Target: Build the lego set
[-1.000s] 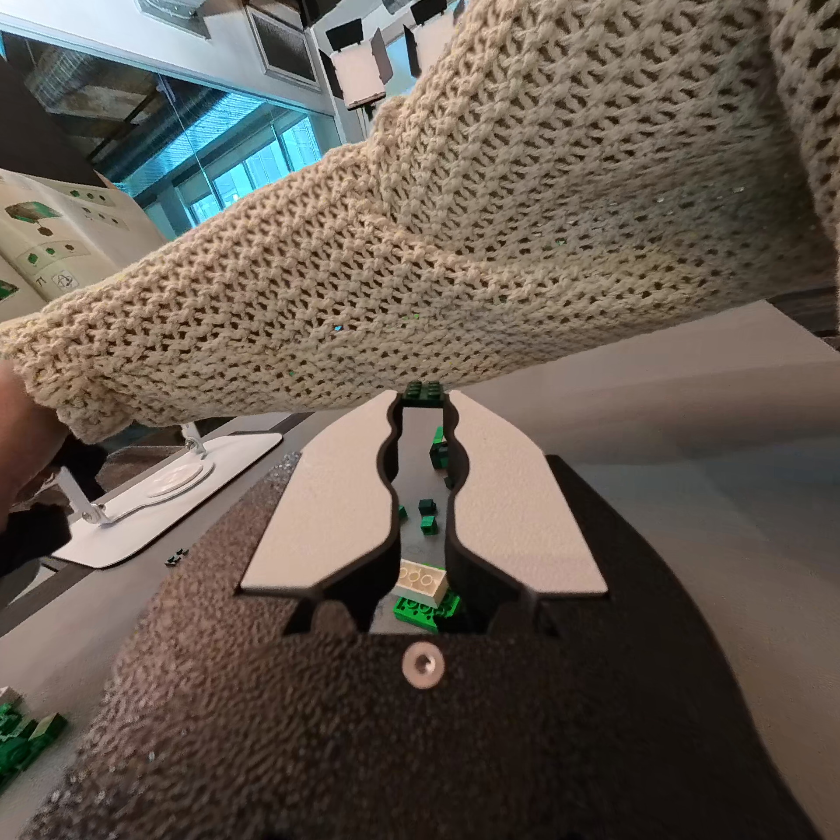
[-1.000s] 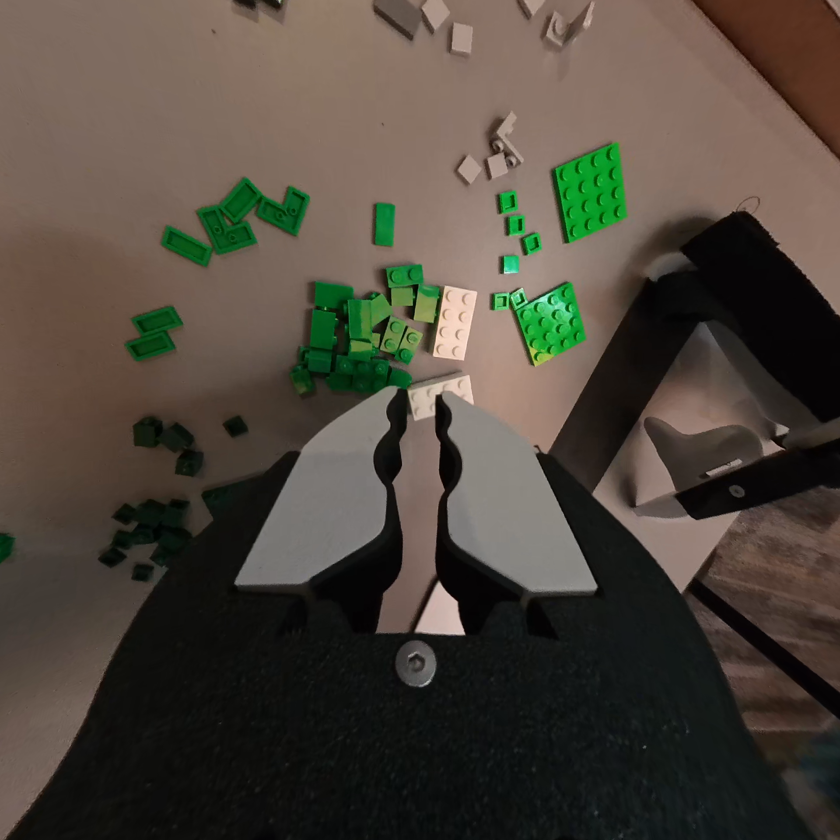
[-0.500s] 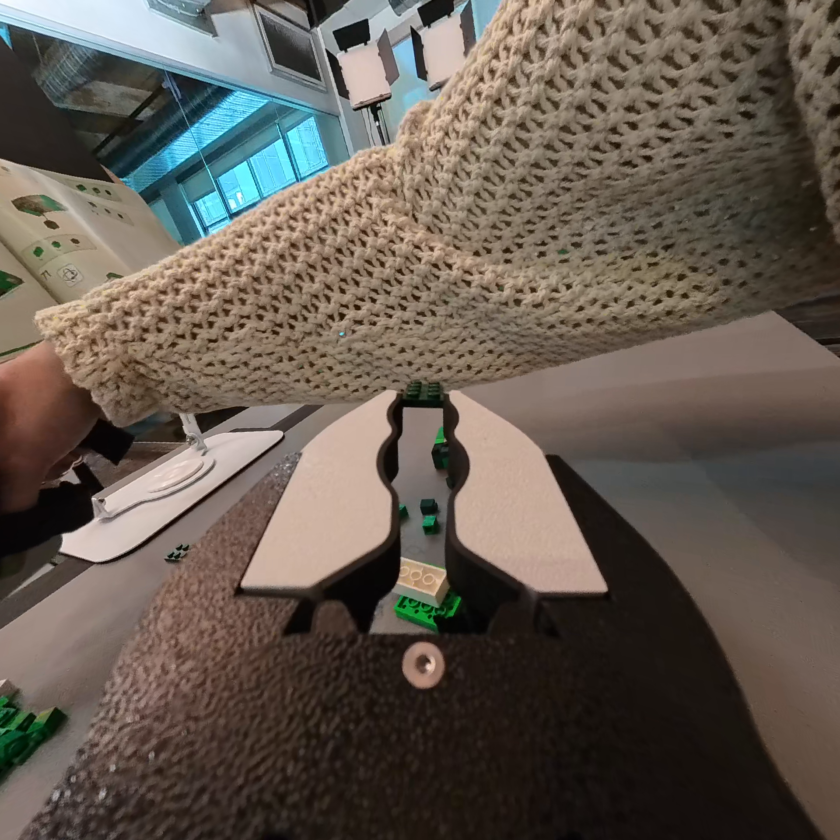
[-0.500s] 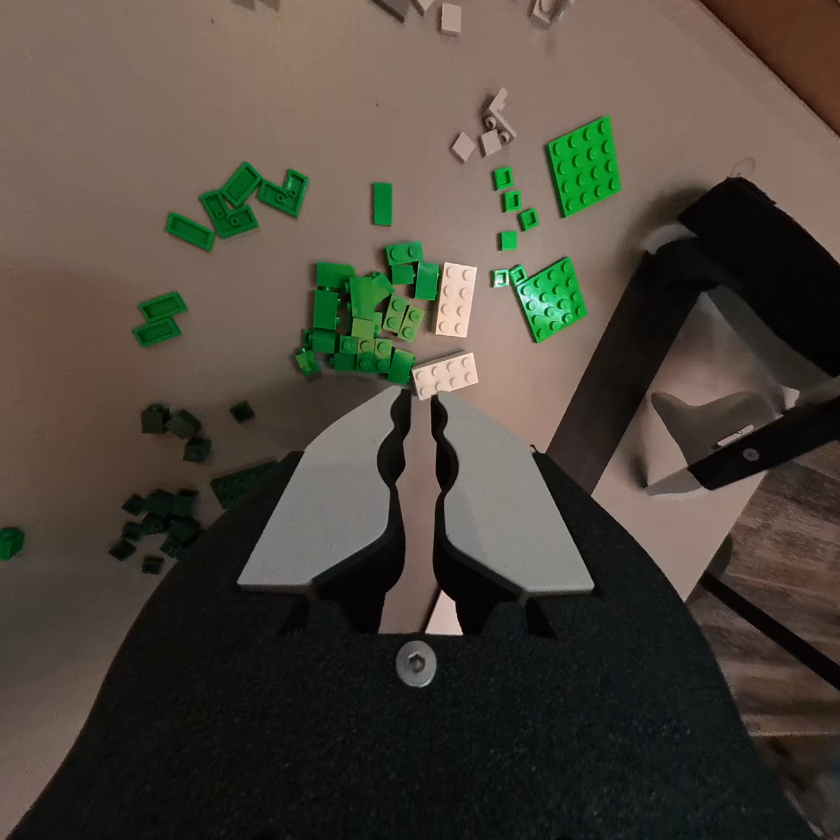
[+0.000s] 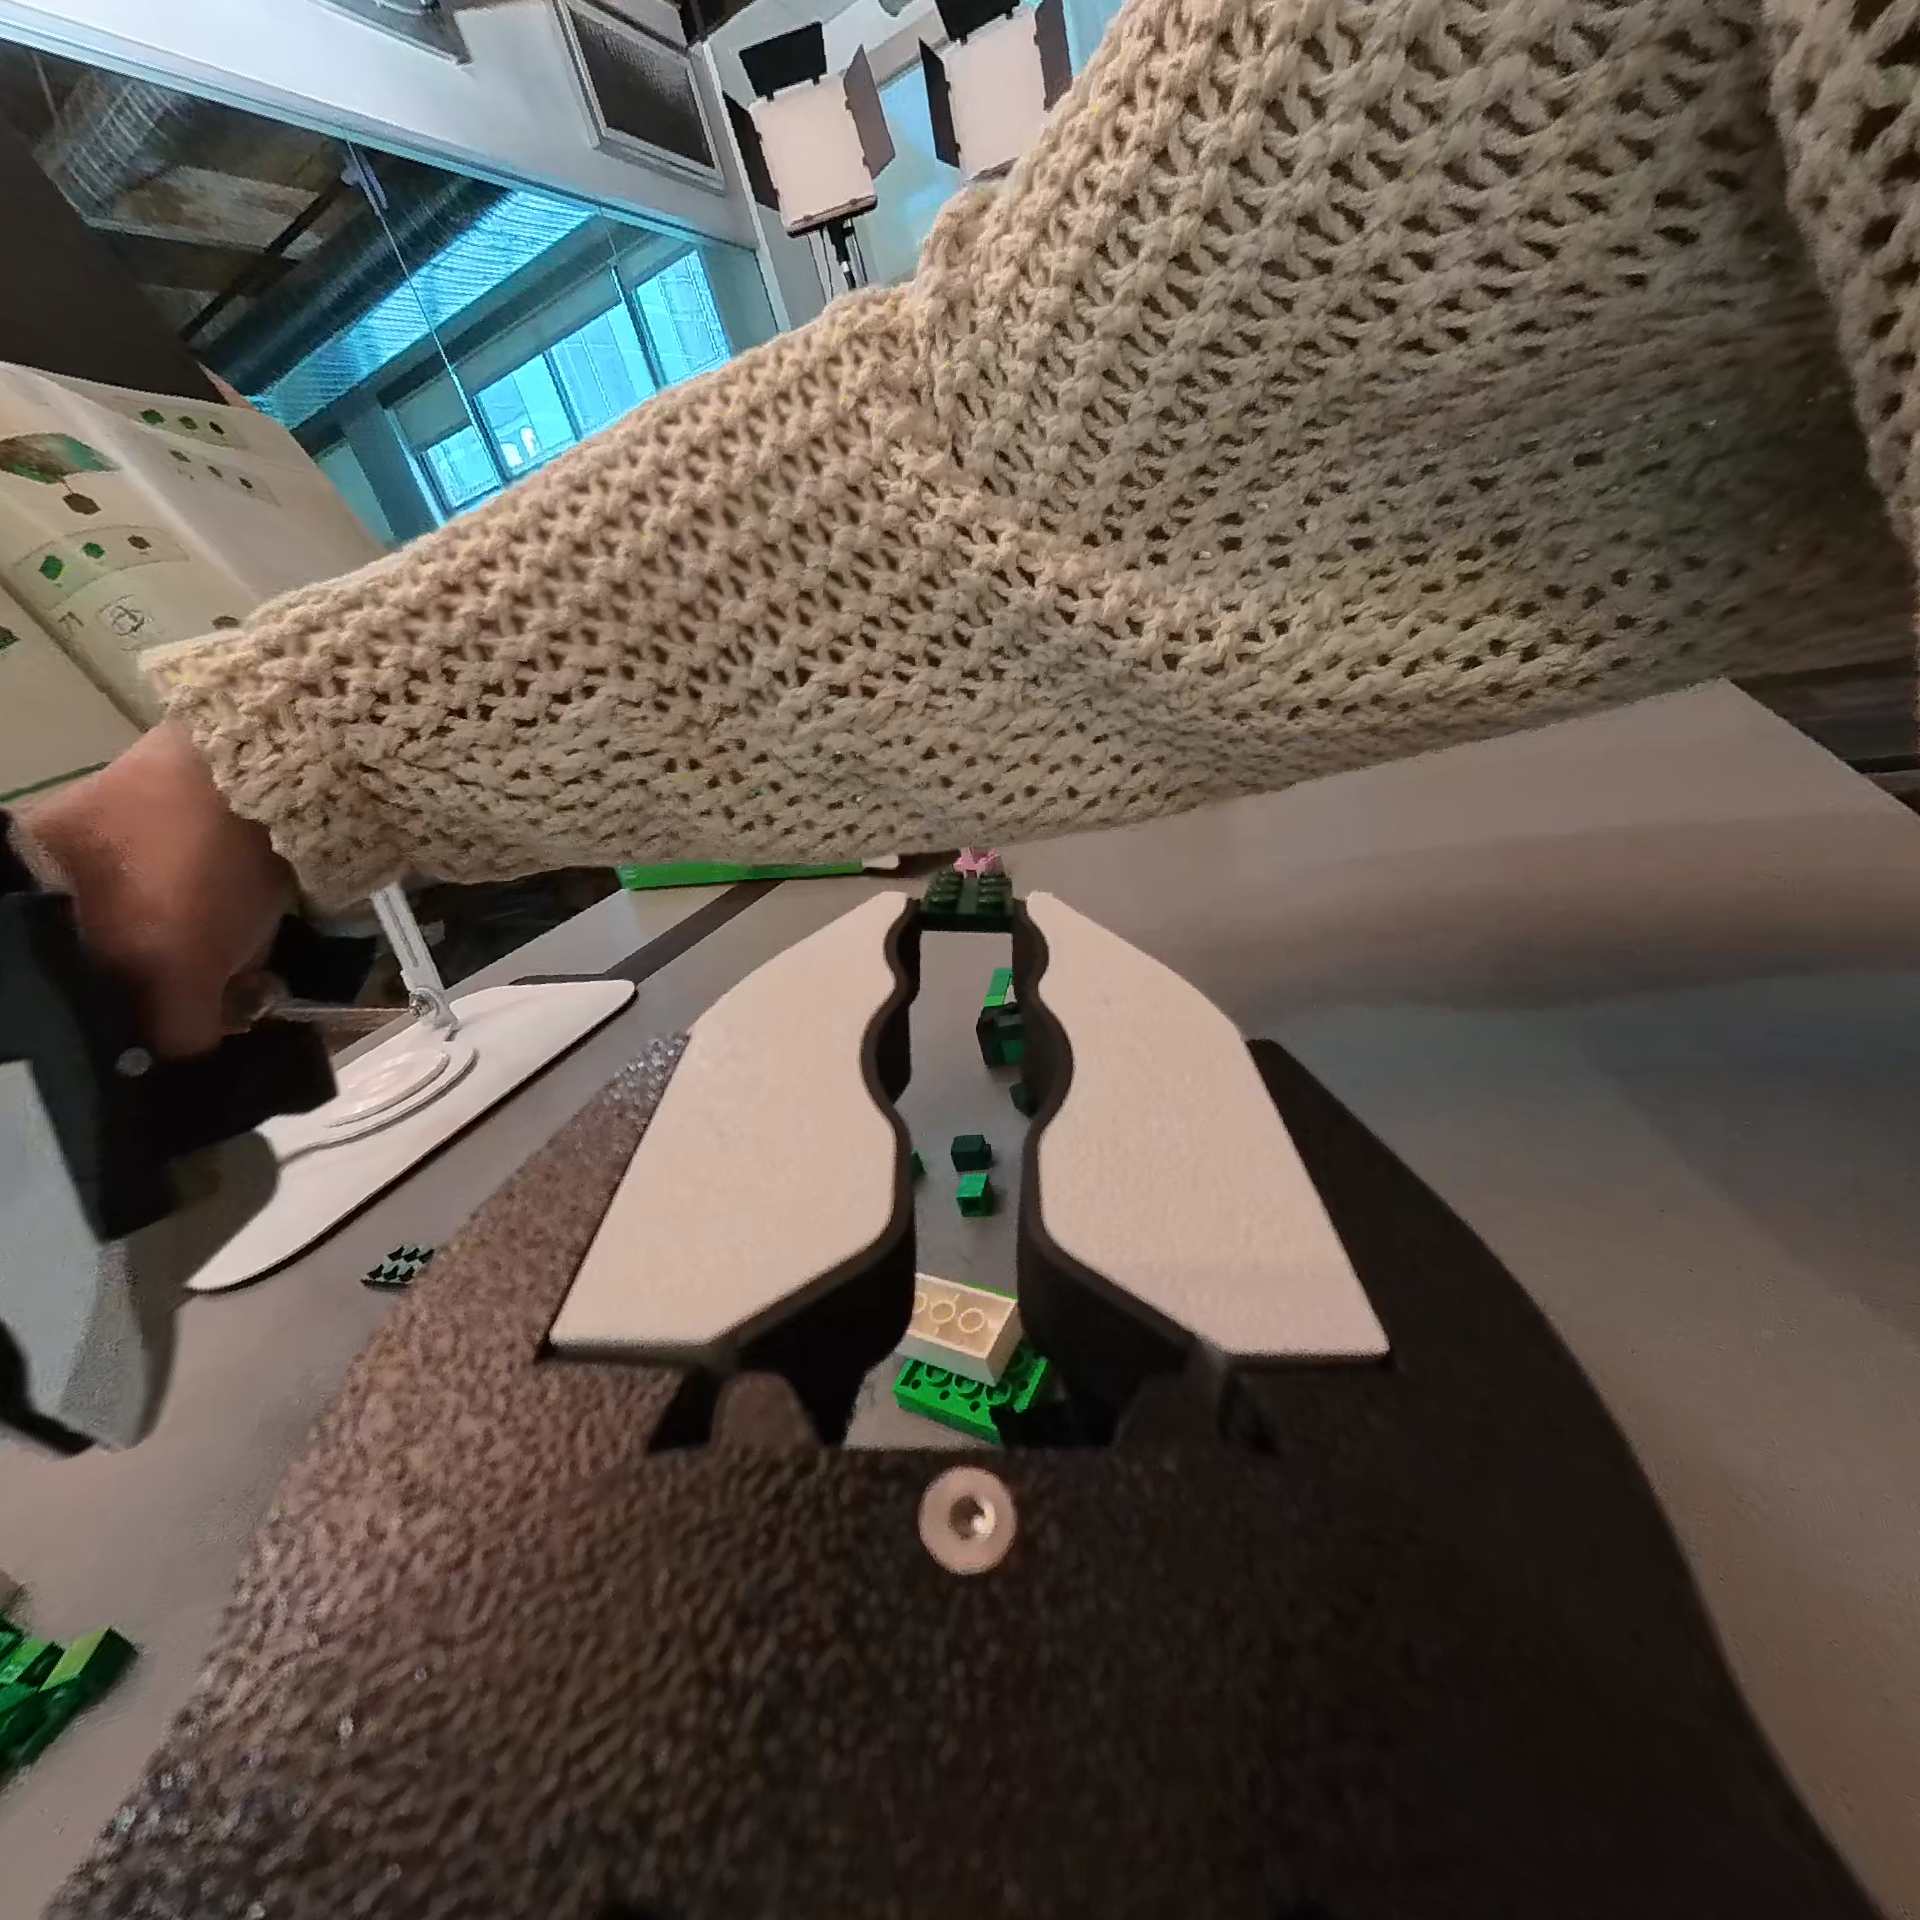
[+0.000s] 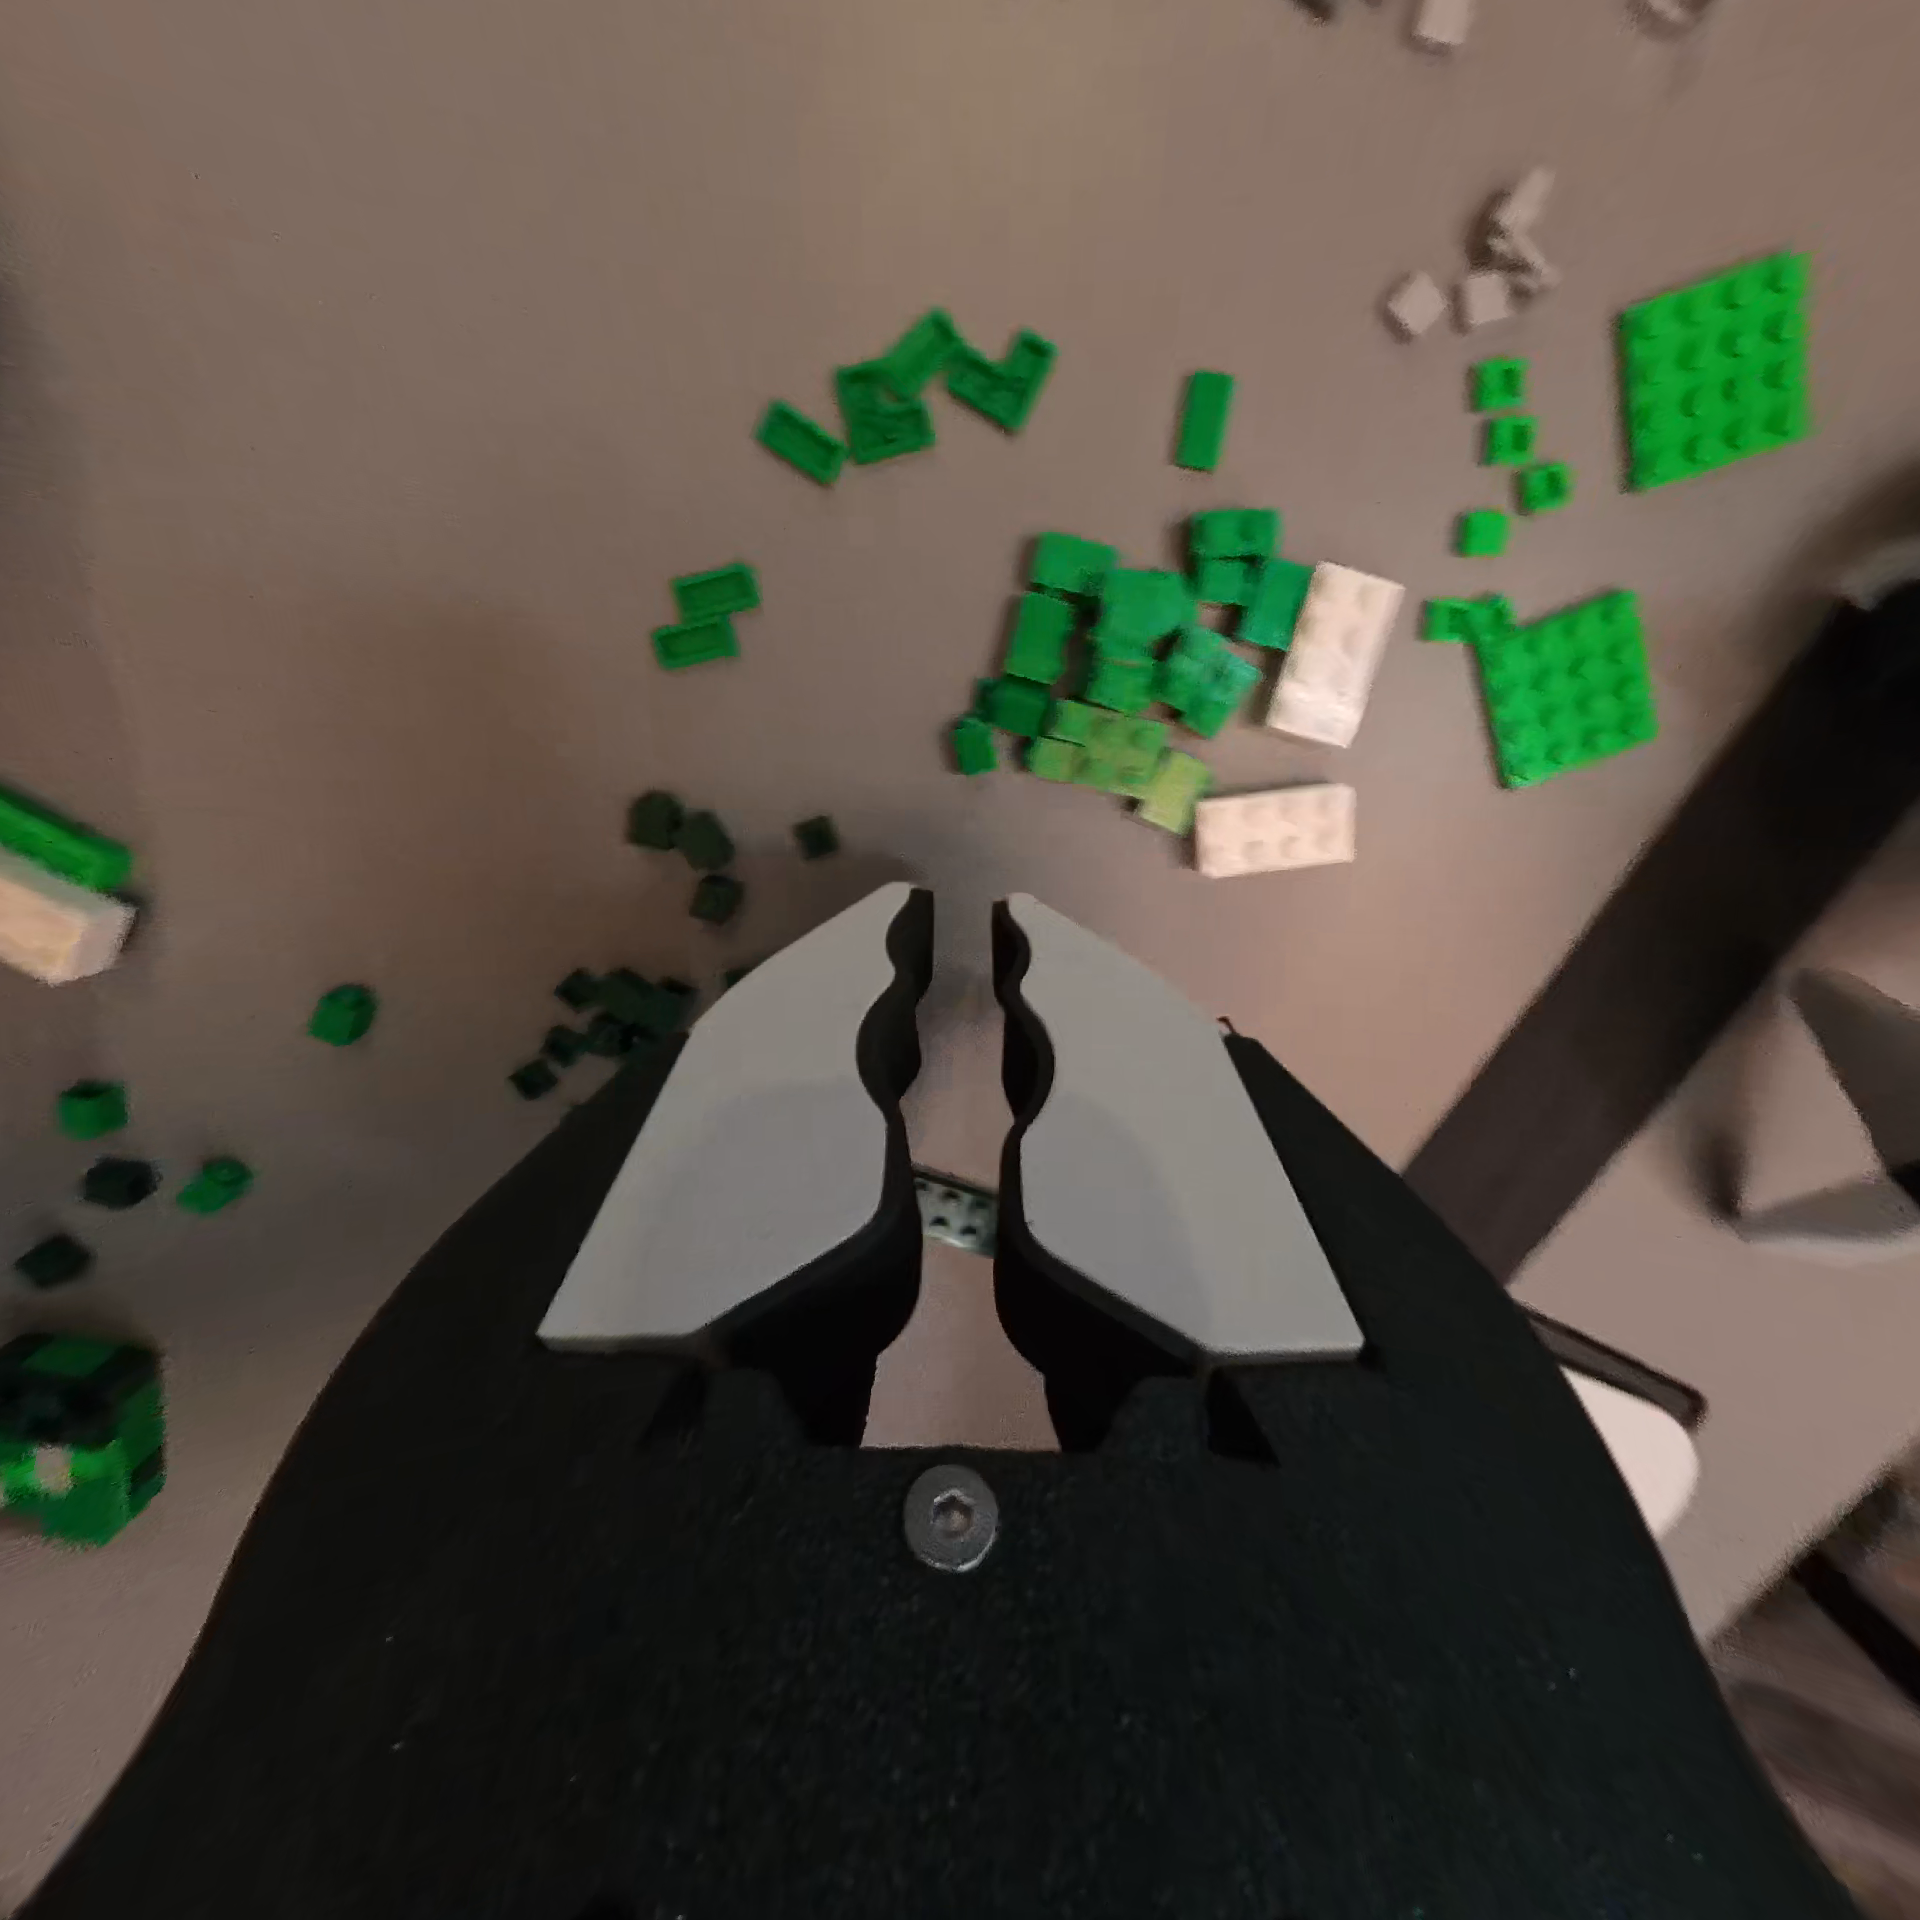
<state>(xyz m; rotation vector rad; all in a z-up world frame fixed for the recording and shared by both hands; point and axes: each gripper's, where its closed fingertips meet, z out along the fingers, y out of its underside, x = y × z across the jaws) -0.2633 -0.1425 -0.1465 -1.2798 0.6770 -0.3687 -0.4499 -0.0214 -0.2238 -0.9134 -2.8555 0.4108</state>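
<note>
My left gripper (image 5: 971, 916) is shut on a small dark green plate (image 5: 971, 894) held flat at its fingertips, above the table. Under its fingers a white brick (image 5: 961, 1325) sits on a bright green plate (image 5: 966, 1387). My right gripper (image 6: 962, 904) hovers over the table with its jaws almost together and nothing between them. Ahead of it and to the right lie a pile of bright green pieces (image 6: 1122, 665) and two white bricks (image 6: 1273, 831) (image 6: 1335, 649). Small dark green pieces (image 6: 613, 1018) lie to its left.
A knitted sleeve (image 5: 1039, 520) crosses the left wrist view, its hand holding the other gripper (image 5: 125, 1122). An instruction booklet (image 5: 104, 540) stands on a white stand (image 5: 416, 1091). Two green square plates (image 6: 1714, 379) (image 6: 1569, 686), grey pieces (image 6: 1475, 281) and a part-built green model (image 6: 78, 1444) lie around. One gripper's finger ends stand about 25 centimeters off the other's. From the left gripper's tips to the white brick (image 5: 961, 1325) is close to 10 centimeters.
My right gripper has moved left over the table, so the green pile now sits to its right. The sleeve and hand have drawn rightward in the left wrist view. My left gripper has stayed still.
</note>
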